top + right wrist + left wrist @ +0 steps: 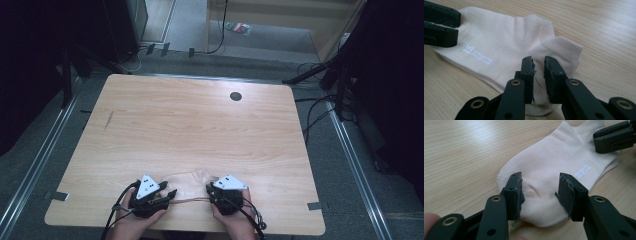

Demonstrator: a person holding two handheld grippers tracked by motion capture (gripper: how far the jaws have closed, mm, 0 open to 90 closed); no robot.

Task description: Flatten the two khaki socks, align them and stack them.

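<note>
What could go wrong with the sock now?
The left gripper has its jaws apart around the toe end of the sock, so the toe might slip free if lifted. The right gripper leaves only a narrow gap at the cuff end and may pinch just one layer. The sock lies near the table edge and could slide off.

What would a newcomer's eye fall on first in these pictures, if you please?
First, the cream sock lying flat on the wooden table, near its front edge. Next, the left gripper, jaws apart over the toe end, and the right gripper, jaws a narrow gap apart at the cuff end. Farther back, a small dark round hole marks the bare tabletop.
</note>
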